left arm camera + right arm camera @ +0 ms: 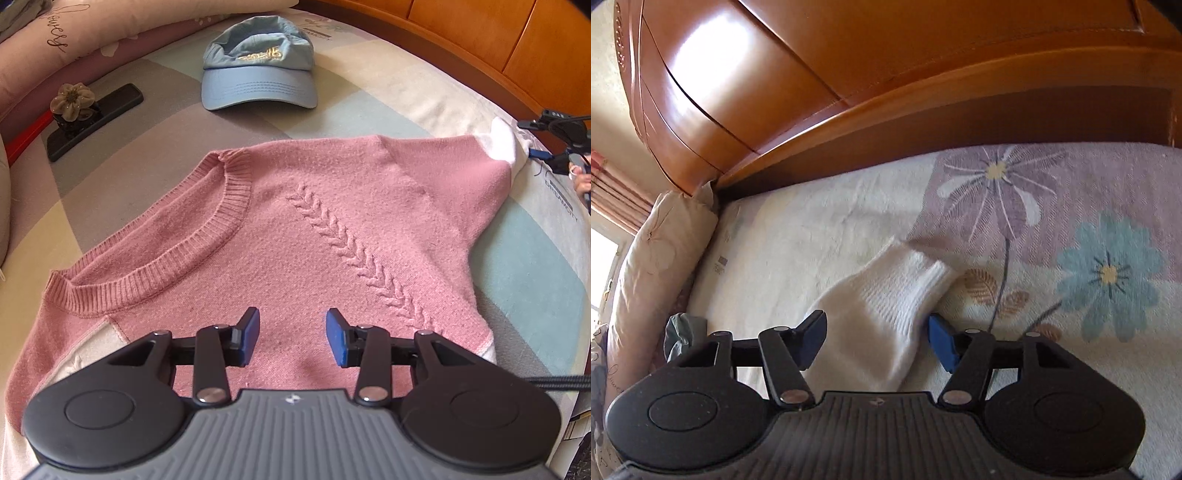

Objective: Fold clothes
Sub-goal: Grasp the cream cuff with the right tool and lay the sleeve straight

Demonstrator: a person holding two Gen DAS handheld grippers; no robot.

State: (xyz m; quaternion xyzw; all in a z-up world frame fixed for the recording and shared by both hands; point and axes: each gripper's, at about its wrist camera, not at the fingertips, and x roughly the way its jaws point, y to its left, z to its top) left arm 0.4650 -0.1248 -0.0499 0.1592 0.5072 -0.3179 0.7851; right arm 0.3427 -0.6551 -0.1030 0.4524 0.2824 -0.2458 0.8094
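Observation:
A pink knit sweater [295, 229] lies flat on the bed, collar [207, 236] to the left, with a braided pattern down its front. My left gripper [293, 338] hangs low over the sweater's near part, open, with only flat knit showing between its blue pads. The sweater's far sleeve ends in a white cuff [502, 142] at the right edge. In the right wrist view this white cuff [886, 299] lies on the bedspread between the fingers of my right gripper [877, 339]. The pads stand close on either side of it, and the fabric is not visibly pinched.
A blue cap [258, 66] sits beyond the sweater. A black phone [96, 118] with a flower ornament [72, 99] lies at the left. Pillows [661, 251] line the bed's end. A wooden wardrobe [775, 92] runs along the floral bedspread [1089, 229].

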